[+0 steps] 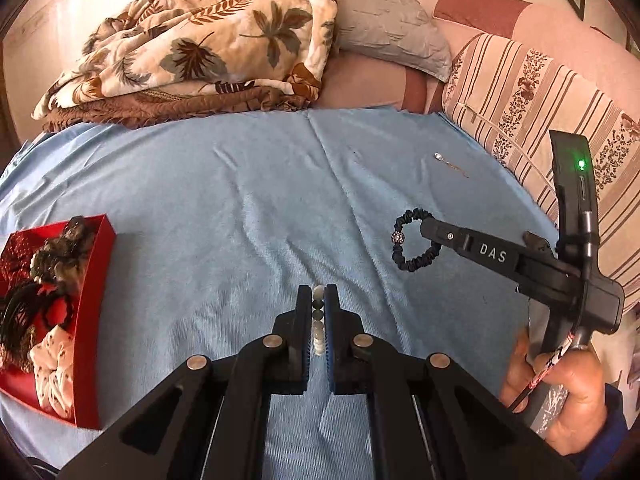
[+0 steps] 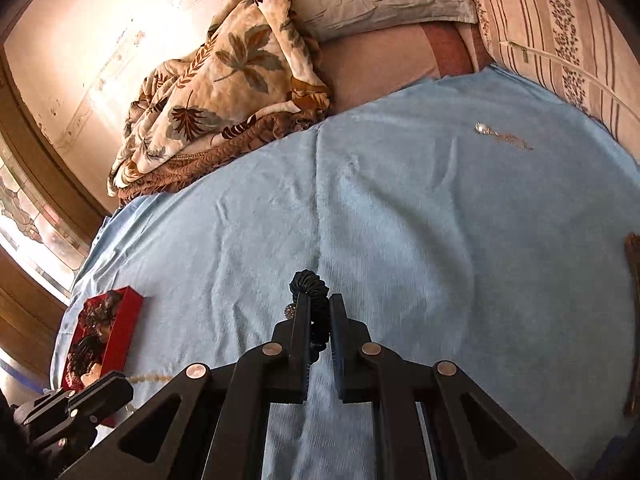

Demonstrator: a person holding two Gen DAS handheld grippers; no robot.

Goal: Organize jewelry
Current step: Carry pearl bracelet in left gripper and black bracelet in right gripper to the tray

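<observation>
My left gripper [image 1: 318,296] is shut on a string of white and dark beads [image 1: 318,320], lifted over the light blue cloth [image 1: 240,200]. My right gripper [image 2: 320,304] is shut on a black ruffled bracelet [image 2: 314,284] with a sparkly bead [image 2: 289,311]; the left wrist view shows that bracelet [image 1: 412,242] hanging from the right gripper [image 1: 425,226] above the cloth. A red box [image 1: 94,280] crowded with jewelry and hair ties sits at the left; the right wrist view has the red box [image 2: 126,320] at lower left. A thin chain with a pale stone [image 1: 450,164] lies far right on the cloth.
A leaf-print blanket [image 1: 208,48] and grey pillow [image 1: 392,36] lie beyond the cloth. A striped floral cushion [image 1: 532,104] borders the right side. A hand [image 1: 560,392] holds the right gripper's handle. A window [image 2: 24,216] is at the left in the right wrist view.
</observation>
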